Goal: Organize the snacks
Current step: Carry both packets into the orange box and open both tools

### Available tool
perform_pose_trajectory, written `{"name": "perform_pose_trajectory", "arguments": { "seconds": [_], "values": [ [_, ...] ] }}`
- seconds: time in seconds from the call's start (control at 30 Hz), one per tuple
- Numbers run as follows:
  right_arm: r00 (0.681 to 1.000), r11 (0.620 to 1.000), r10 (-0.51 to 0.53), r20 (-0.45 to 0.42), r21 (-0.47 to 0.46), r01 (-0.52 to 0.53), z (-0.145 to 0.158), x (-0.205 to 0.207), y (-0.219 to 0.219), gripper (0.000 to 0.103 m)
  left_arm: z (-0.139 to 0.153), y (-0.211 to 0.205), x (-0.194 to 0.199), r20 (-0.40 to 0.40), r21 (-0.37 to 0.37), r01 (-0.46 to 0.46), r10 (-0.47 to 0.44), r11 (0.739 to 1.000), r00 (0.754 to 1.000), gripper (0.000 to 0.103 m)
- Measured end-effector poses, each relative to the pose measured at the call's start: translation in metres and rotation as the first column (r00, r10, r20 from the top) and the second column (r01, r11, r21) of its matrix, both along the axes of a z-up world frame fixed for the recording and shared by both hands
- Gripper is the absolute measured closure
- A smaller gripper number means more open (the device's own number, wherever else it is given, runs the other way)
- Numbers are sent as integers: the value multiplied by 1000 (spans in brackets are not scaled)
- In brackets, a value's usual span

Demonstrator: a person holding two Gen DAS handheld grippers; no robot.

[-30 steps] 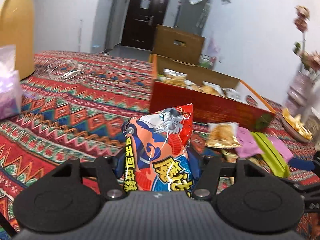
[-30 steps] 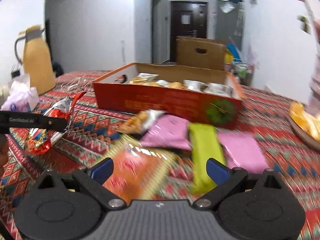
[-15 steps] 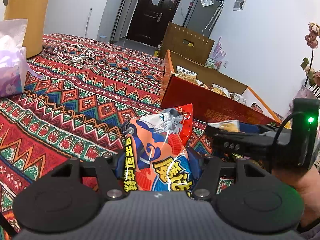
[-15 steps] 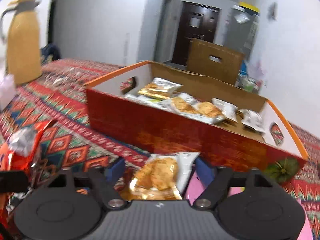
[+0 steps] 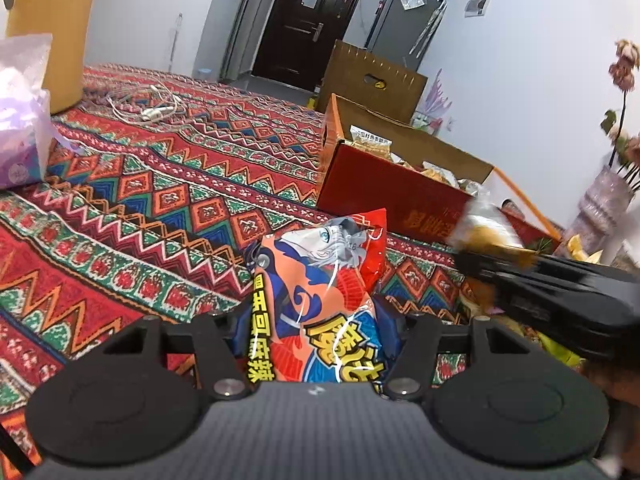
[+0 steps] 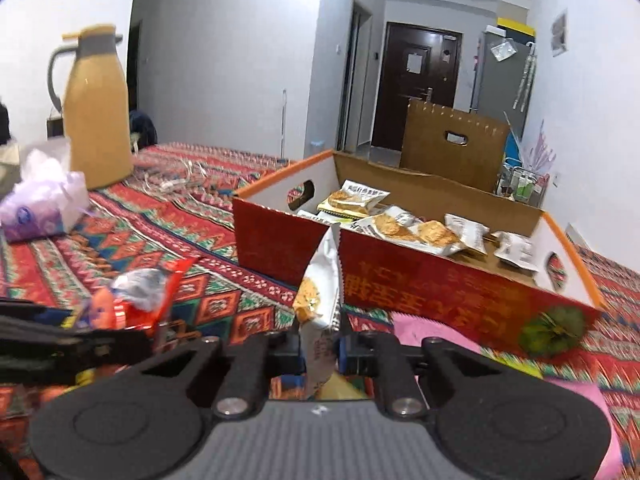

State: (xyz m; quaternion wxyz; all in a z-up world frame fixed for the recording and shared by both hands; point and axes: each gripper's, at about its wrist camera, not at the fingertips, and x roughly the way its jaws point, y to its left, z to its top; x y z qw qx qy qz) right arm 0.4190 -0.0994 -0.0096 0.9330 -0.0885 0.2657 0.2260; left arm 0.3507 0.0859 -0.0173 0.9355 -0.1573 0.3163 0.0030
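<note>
The left gripper (image 5: pixel 316 320) is clamping its jaws on a glossy orange-and-blue cartoon-printed snack bag (image 5: pixel 320 292), holding it above the patterned red woven tablecloth (image 5: pixel 152 200). The right gripper (image 6: pixel 320 354) is pinching a white cracker packet (image 6: pixel 320 304) edge-on, just in front of the open red cardboard box (image 6: pixel 440 292) containing similar packets.

Left claw (image 5: pixel 318 328): matte black linkage arms, round black side discs, silver screw heads, ribbed grey housing, blue finger pads. Right claw (image 6: pixel 320 350): same build; faint lettering on its side, possibly a logo
</note>
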Motion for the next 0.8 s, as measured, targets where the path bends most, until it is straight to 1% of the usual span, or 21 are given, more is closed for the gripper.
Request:
{"name": "perform_pose_trajectory", "arguments": {
  "seconds": [0.07, 0.17, 0.3, 0.4, 0.57, 0.8],
  "values": [
    [1000, 1000, -8, 7, 27, 8, 8, -21, -16, 89, 9, -10, -12, 30, 28, 16, -17, 999, 999, 43],
    [999, 999, -35, 2, 41, 35, 17, -63, -44, 89, 24, -30, -34, 58, 42, 66, -68, 997, 996, 43],
    [998, 997, -59, -23, 48, 60, 15, -110, -81, 89, 36, -60, -63, 55, 33, 133, -135, 991, 989, 44],
    [995, 995, -86, -47, 55, 88, 10, -135, -108, 89, 40, -86, -80, 43, 49, 184, -186, 982, 982, 43],
    [990, 988, -125, -68, 82, 130, 3, -156, -142, 89, 44, -121, -94, 23, 73, 234, -236, 970, 971, 43],
    [990, 983, -124, -65, 130, 132, -1, -161, -162, 89, 51, -145, -94, 23, 129, 251, -255, 959, 967, 43]
  ]
}}
